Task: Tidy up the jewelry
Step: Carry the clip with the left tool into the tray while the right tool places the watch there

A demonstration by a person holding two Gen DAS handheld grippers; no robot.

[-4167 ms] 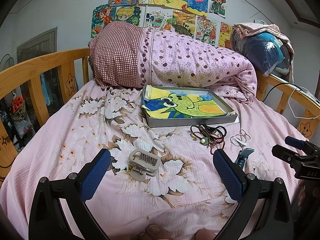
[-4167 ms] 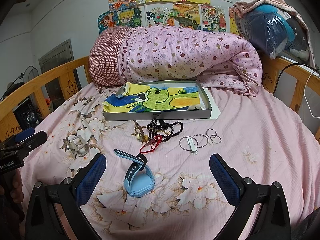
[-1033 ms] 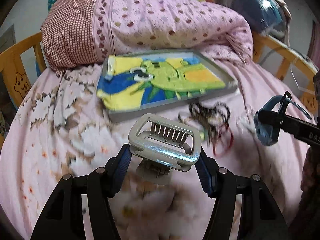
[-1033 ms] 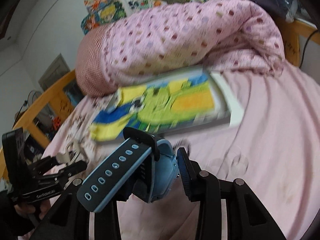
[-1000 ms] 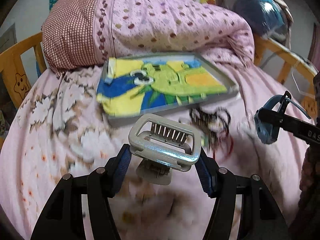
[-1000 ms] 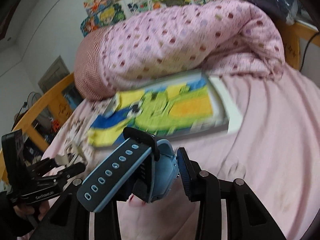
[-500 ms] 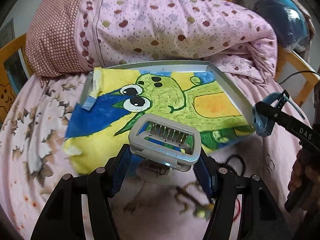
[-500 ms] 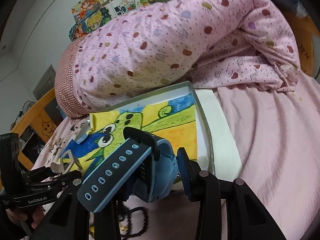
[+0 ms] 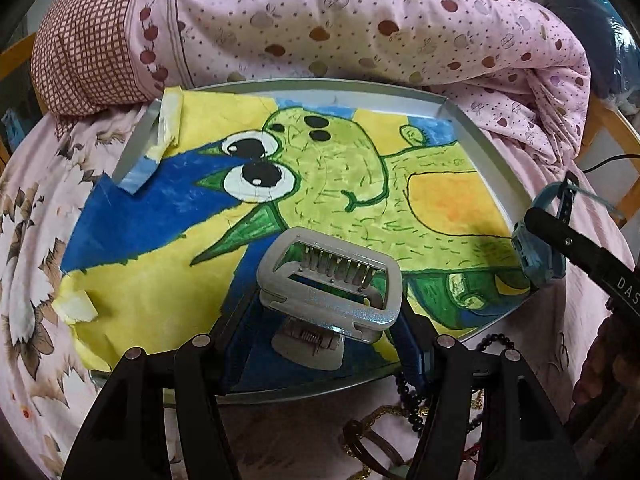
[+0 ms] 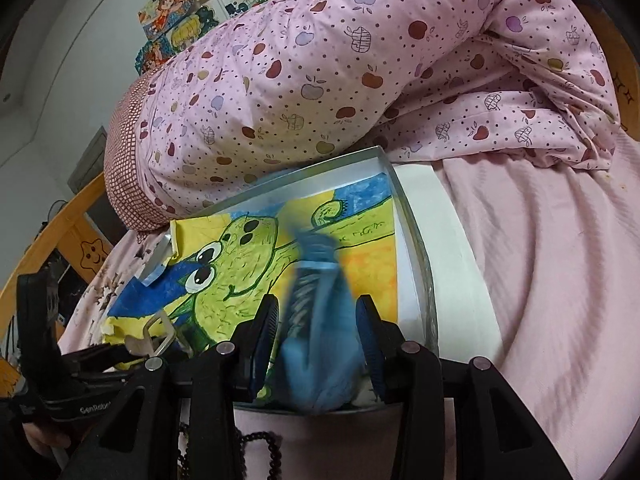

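A shallow metal tray point(image 9: 482, 148) lined with a frog drawing lies on the bed, also in the right wrist view point(image 10: 412, 236). My left gripper point(image 9: 328, 320) is shut on a silver hair clip point(image 9: 332, 280), held over the tray's near edge. In the right wrist view my right gripper point(image 10: 316, 340) has its jaws parted around a blurred blue watch point(image 10: 320, 336) that is dropping over the tray's near right corner. The watch point(image 9: 540, 248) and right gripper show at the right of the left wrist view. The left gripper and clip point(image 10: 154, 336) show at the lower left.
A rolled pink spotted quilt point(image 9: 360, 20) lies right behind the tray. Black bead bracelets point(image 9: 408, 400) and gold and red strings lie on the pink sheet in front of the tray. Wooden bed rails point(image 10: 60, 232) run along both sides.
Both grippers moved forward over the tray. The right gripper's jaws have widened and the blue watch now blurs, slipping down between them. The left gripper still holds the clip.
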